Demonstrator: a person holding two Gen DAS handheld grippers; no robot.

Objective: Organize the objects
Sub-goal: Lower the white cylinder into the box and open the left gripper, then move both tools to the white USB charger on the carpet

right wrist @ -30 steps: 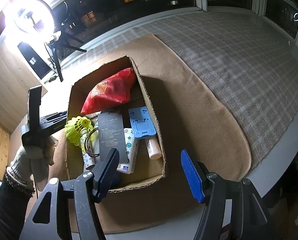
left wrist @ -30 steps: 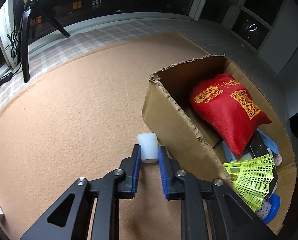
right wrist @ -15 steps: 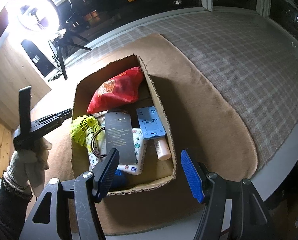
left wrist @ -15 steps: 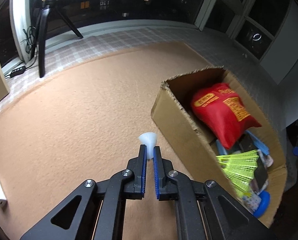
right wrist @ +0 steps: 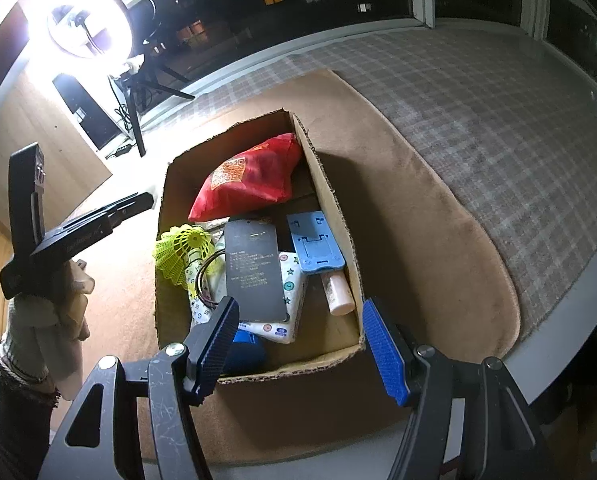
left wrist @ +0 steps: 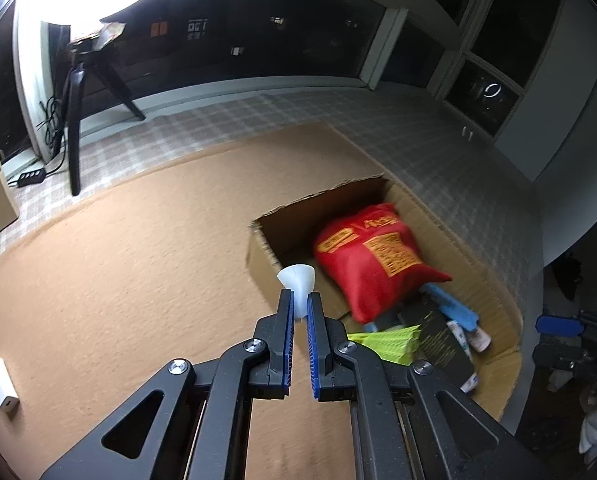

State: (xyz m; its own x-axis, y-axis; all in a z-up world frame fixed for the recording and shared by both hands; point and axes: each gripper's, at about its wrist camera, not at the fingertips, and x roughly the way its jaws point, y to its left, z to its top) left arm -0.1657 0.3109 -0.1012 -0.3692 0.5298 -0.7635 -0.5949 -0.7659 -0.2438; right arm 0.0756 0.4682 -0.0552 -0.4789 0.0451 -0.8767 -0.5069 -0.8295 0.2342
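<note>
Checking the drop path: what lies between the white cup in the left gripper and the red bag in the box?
In the left wrist view, only the cardboard box's near wall and some bare box floor separate the white cup from the red bag.

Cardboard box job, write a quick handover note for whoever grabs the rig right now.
Left hand-held gripper: shut on a small white cup, held in the air at the near wall of the cardboard box.
Right hand-held gripper: open, empty, above the box's near end.
Done: red bag, yellow shuttlecock, blue stand and more are in the box.
Left: drop the cup in; white charger lies on the mat.
</note>
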